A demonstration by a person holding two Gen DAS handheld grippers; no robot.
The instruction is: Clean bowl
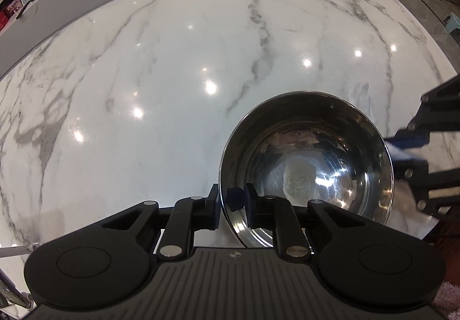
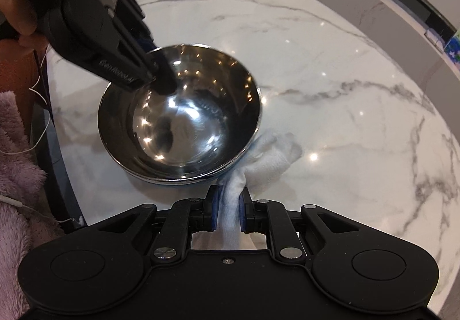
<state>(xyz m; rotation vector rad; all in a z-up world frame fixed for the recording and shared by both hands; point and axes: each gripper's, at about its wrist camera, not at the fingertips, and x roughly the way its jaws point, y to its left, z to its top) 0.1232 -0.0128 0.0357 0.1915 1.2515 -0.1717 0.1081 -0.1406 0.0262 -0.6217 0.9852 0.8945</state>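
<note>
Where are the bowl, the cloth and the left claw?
bowl (image 2: pixel 184 130): right wrist view, on the shiny inner bottom.
cloth (image 2: pixel 264 156): right wrist view, on the white bunched part lying beside the bowl.
left claw (image 1: pixel 230 202): left wrist view, midway between the fingertips that straddle the bowl's near rim.

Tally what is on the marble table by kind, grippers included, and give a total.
Bowl: 1, steel, its rim clamped by the left hand-held gripper
Cloth: 1, white, clamped by the right hand-held gripper
Hand-held grippers: 2
Total: 4
</note>
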